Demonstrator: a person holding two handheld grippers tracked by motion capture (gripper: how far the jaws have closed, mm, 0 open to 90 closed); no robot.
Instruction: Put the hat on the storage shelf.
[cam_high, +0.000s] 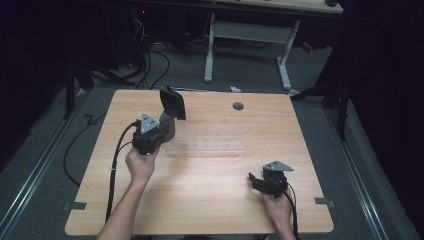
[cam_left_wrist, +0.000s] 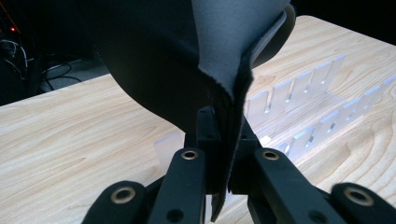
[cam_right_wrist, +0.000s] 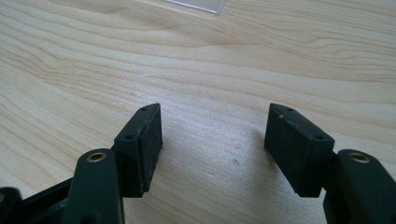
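A black soft pad (cam_high: 173, 102) with a grey inner face stands up over the table's back left, bent into a curve. My left gripper (cam_high: 167, 126) is shut on its lower edge; in the left gripper view the pad (cam_left_wrist: 187, 56) rises from between the closed jaws of that gripper (cam_left_wrist: 224, 140). A clear slotted rack (cam_high: 212, 144) lies flat on the wooden table (cam_high: 200, 200) just right of the pad, and its slots (cam_left_wrist: 299, 98) show behind the pad. My right gripper (cam_high: 255, 179) rests low at the front right, open with nothing in it (cam_right_wrist: 215, 135).
A round cable hole (cam_high: 238, 106) sits near the table's back edge. A corner of the clear rack (cam_right_wrist: 201, 4) lies ahead of the right gripper. Behind the table stands a white-legged desk (cam_high: 285, 55), with cables (cam_high: 150, 65) on the floor.
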